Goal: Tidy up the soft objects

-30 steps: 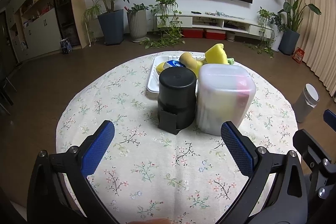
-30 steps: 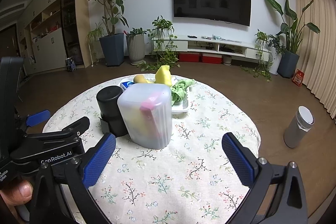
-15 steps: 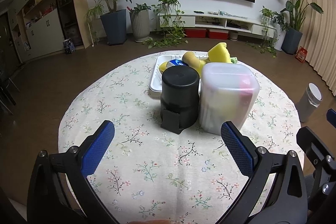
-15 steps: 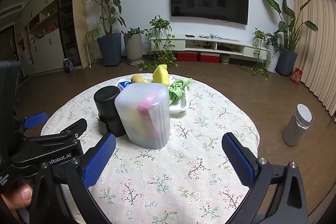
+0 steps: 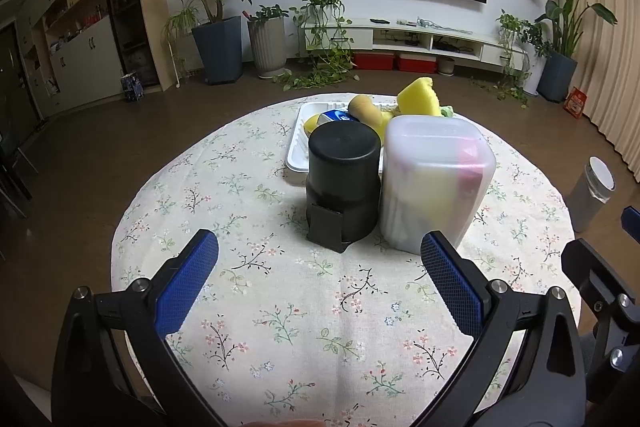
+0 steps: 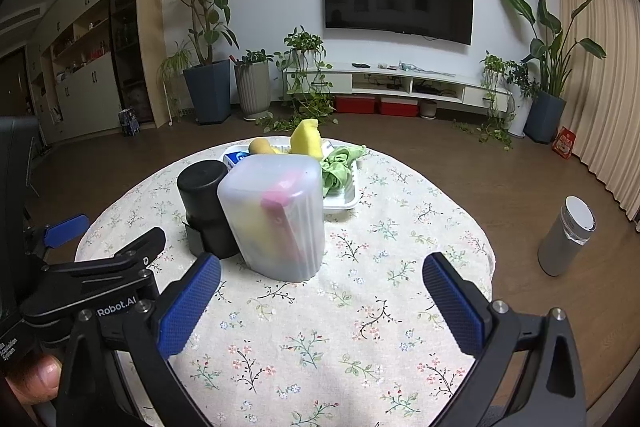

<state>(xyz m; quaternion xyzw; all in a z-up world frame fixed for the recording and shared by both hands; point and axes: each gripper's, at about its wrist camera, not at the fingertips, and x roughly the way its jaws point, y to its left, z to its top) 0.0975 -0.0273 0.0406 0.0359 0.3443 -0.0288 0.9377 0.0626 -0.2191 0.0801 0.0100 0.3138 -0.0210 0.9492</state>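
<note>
Two hand-held grippers over a round table with a floral tablecloth (image 5: 256,307). The left gripper (image 5: 319,277) and the right gripper (image 6: 322,289) both hover above the near part of the cloth with jaws spread wide and nothing between them. The soft objects lie at the far side in a white tray (image 5: 297,155): a yellow sponge (image 5: 418,99), a tan rounded piece (image 5: 362,109) and, in the right view, a green cloth (image 6: 340,167); a small blue-and-white pack (image 6: 236,159) sits among them. A translucent lidded container (image 6: 276,215), with pink and yellow contents showing through its wall, stands upright touching a black cylindrical container (image 5: 344,183); both stand between the grippers and the tray. Probable hazards: a reach toward the tray may strike either upright container and topple it or push it into the tray; a shallow pinch on the sponge may let it spring free; a low approach may snag and drag the tablecloth, shifting everything on it.
</note>
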